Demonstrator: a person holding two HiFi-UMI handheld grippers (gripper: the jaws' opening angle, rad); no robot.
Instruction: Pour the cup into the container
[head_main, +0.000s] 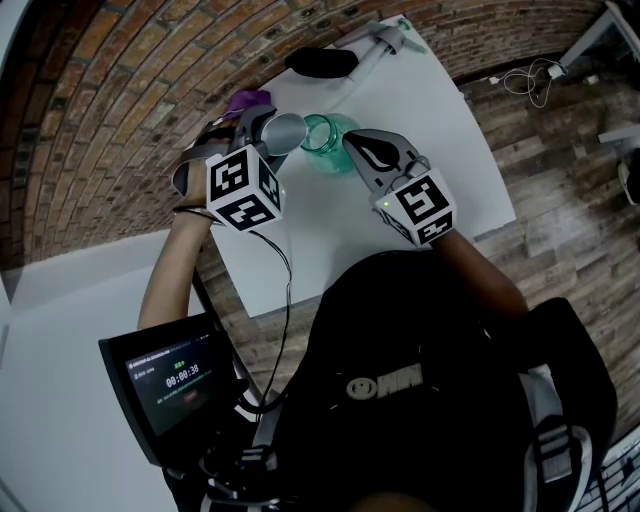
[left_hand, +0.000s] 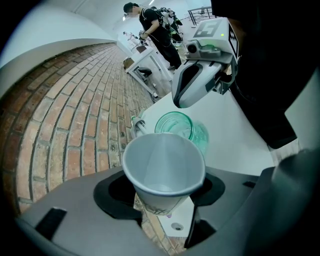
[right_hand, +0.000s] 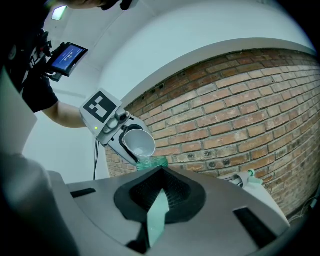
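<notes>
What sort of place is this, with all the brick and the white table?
Probably an indoor workshop or recording studio rather than a home: a long brick wall, a plain white worktable on a wood floor, and a second person working farther along the wall.

The cup (left_hand: 164, 167) is a pale paper cup clamped in the left gripper (left_hand: 165, 190). It is tipped, with its mouth just beside the rim of the container (left_hand: 181, 128). The container is a clear teal jar with an open mouth. It stands on the white bench (head_main: 450, 150), its wall pinched by the right gripper (right_hand: 159, 200).
</notes>
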